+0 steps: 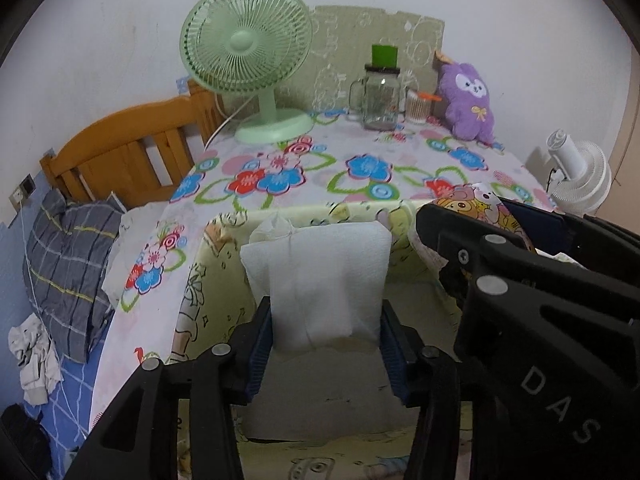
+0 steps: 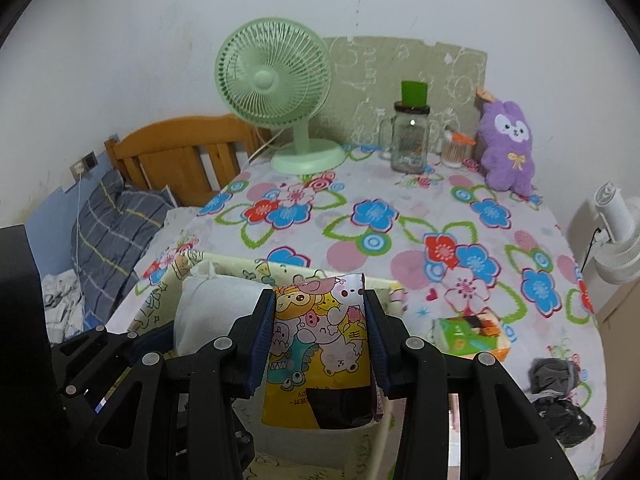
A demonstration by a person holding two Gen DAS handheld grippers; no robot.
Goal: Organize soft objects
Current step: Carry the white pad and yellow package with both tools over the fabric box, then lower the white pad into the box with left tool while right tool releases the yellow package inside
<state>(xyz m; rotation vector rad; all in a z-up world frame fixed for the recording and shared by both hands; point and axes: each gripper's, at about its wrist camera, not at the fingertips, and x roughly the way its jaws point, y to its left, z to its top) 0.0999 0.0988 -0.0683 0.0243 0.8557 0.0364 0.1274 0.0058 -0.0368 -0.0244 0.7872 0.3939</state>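
Two grippers are held side by side, level, above the table's near edge [image 2: 500, 216]: the left gripper [image 1: 326, 322] is clamped on a white tissue pack [image 1: 320, 280], the right gripper [image 2: 319, 330] on a cartoon-printed pack [image 2: 320, 328].

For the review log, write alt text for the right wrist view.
The right gripper is shut on a cartoon-print packet above a pale fabric bin at the near edge of a floral-clothed table. A green fan, glass jar and purple plush stand behind.

dim, flat indoor light; soft focus, strong fisheye bending, black corners.
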